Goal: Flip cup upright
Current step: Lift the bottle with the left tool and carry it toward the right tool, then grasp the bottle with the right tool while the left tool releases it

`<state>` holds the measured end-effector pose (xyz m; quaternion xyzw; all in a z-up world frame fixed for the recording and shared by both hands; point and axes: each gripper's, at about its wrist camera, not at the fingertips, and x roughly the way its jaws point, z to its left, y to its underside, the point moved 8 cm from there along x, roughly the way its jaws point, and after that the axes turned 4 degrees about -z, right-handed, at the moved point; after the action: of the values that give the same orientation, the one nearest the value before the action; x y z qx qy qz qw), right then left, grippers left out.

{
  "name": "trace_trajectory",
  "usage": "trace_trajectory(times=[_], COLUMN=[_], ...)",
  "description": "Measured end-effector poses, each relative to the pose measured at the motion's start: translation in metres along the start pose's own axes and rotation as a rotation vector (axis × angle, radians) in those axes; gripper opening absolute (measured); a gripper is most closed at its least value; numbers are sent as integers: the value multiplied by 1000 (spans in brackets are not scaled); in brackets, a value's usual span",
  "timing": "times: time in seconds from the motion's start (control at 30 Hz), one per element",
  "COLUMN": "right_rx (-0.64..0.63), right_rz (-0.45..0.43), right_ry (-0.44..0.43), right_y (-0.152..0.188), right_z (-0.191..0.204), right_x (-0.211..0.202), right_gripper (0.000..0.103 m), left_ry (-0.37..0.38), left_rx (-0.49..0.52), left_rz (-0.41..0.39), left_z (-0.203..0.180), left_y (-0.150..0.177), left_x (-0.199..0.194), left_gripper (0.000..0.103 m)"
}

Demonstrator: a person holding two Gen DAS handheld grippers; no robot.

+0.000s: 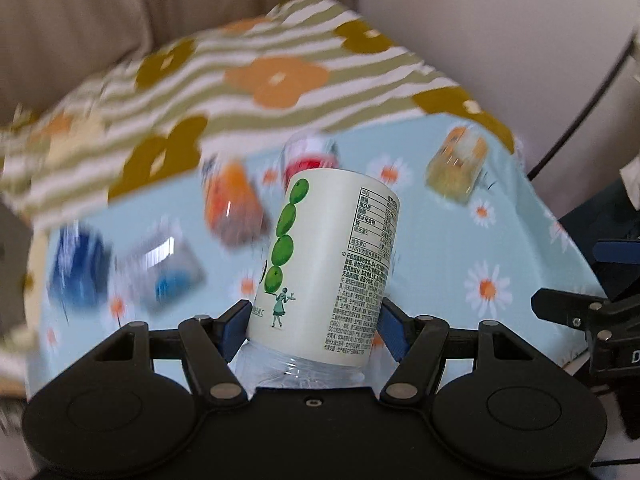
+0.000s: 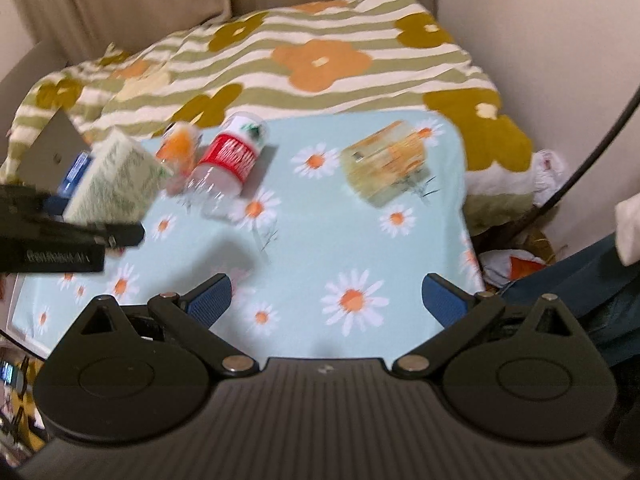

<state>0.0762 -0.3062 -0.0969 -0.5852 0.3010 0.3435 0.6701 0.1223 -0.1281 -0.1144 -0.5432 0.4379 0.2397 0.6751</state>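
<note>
My left gripper (image 1: 313, 320) is shut on a clear plastic bottle with a cream label with green fruit (image 1: 328, 264), held above the light blue daisy cloth and tilted a little to the right. The same bottle shows blurred at the left of the right wrist view (image 2: 116, 180), with the left gripper (image 2: 68, 236) beside it. My right gripper (image 2: 326, 300) is open and empty above the cloth's front part.
Several bottles lie on their sides on the daisy cloth (image 2: 320, 240): a red-label one (image 2: 228, 164), an orange one (image 2: 180, 148), a yellow one (image 2: 390, 166), a blue one (image 1: 78, 268) and a clear one (image 1: 164, 268). A striped flower blanket (image 2: 312, 56) lies behind.
</note>
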Motion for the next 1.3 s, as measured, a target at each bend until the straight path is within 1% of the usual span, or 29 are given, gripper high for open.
trace_trajectory(times=[0.13,0.2,0.37,0.6,0.67,0.73,0.77,0.8,1.07,1.17,1.27,1.3], right_rx=[-40,-50,-55,-34,-21,-10,-6,-1,33,48,62,64], right_rz=[49,72,116,140,144,147,149,149,137,119,98,95], right_ry=[-7,-6,-8,-2,0,5,8,12,30,33,19,10], right_y=[13,18,29,37,39,41,42,42,36,26,12,7], right_z=[16,23,38,47,47,46,45,44,38,36,39,41], right_x=[14,22,41,52,53,53,53,54,47,40,33,33], right_gripper=[103,103,103,103,103,103,103,103,103,103,103,103], left_ry=[29,39,53,57,61,65,64,59,62,63,40,27], left_rx=[-146,-202,-289,-379,-387,-388,-385,-380,-349,-333,-313,-305], left_rz=[55,77,110,146,149,145,139,134,121,89,34,16], left_z=[14,20,32,41,41,42,43,44,45,46,52,55], left_y=[32,43,60,67,66,65,64,64,60,56,51,50], left_x=[15,25,47,70,71,70,69,68,55,39,16,8], left_gripper=[71,71,71,71,72,83,94,97,97,97,103,103])
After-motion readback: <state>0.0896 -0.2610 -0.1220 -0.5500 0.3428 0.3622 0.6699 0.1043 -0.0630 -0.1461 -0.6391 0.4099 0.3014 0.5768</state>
